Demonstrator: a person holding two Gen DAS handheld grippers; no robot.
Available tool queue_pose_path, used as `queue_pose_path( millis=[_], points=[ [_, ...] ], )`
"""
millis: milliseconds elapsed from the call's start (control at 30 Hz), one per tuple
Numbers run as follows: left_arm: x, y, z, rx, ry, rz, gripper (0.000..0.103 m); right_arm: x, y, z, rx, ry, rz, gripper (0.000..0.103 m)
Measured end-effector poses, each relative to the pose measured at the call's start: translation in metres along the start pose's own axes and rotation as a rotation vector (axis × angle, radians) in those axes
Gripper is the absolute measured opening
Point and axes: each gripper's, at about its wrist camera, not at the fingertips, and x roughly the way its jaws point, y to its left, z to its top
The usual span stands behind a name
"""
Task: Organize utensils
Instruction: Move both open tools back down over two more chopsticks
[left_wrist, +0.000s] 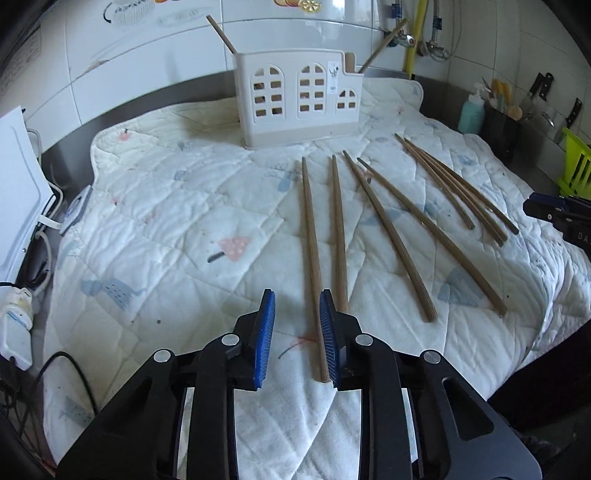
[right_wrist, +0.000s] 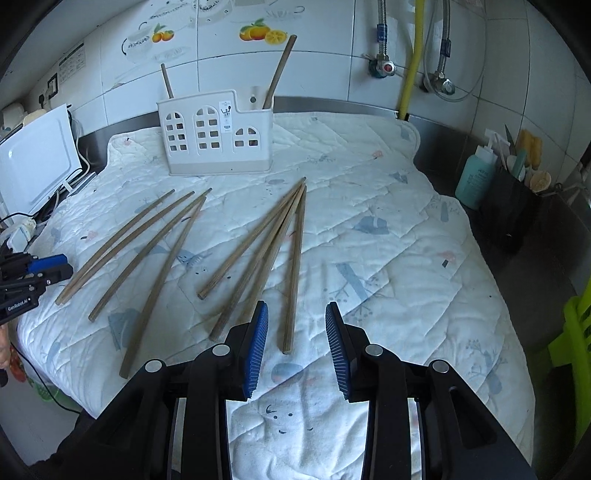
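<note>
Blue-padded left gripper (left_wrist: 297, 334) is hovering spread, straddling the near end of one chopstick (left_wrist: 312, 266), nothing pinched. Right gripper (right_wrist: 297, 345) is hovering spread too, over another chopstick (right_wrist: 294, 269), holding nothing. Eight chopsticks are lying loose across the quilted mat (right_wrist: 388, 229); white utensil holder (right_wrist: 214, 134) is standing at its far edge, two chopsticks inside.

Quilted mat (right_wrist: 369, 206): lying spread over the steel counter, white with pale blue and pink prints.
Teal bottle (right_wrist: 474, 177): standing at the right, touching a black caddy (right_wrist: 511, 210) holding brushes.
Yellow pipe (right_wrist: 413, 55): running down the tiled wall.
Fruit stickers (right_wrist: 263, 32): sticking to the tiles.
White appliance (right_wrist: 37, 162): sitting at the left edge.
Green rack (left_wrist: 576, 166): showing at the far right.
</note>
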Motion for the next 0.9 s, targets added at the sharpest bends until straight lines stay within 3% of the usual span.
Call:
queue_pose_path(
  millis=[200,333,633,767,900],
  points=[
    [0.013,-0.007,-0.005,0.021,0.029,-0.002,0.022,0.005,-0.001,-0.002,0.006,0.009,0.006,0.028],
    [0.012,-0.003,-0.005,0.015,0.022,0.001,0.021,0.01,-0.001,-0.004,0.012,0.019,0.014,0.022],
    [0.014,0.005,-0.004,-0.034,0.009,0.031,0.018,0.019,-0.003,-0.008,0.038,0.027,0.027,0.02],
    [0.014,-0.003,-0.006,0.0,-0.006,0.065,0.018,0.028,-0.002,-0.009,0.043,0.041,0.033,0.019],
    [0.016,0.005,-0.004,-0.037,-0.02,0.068,0.019,0.036,0.0,-0.013,0.057,0.055,0.035,0.013]
  ],
)
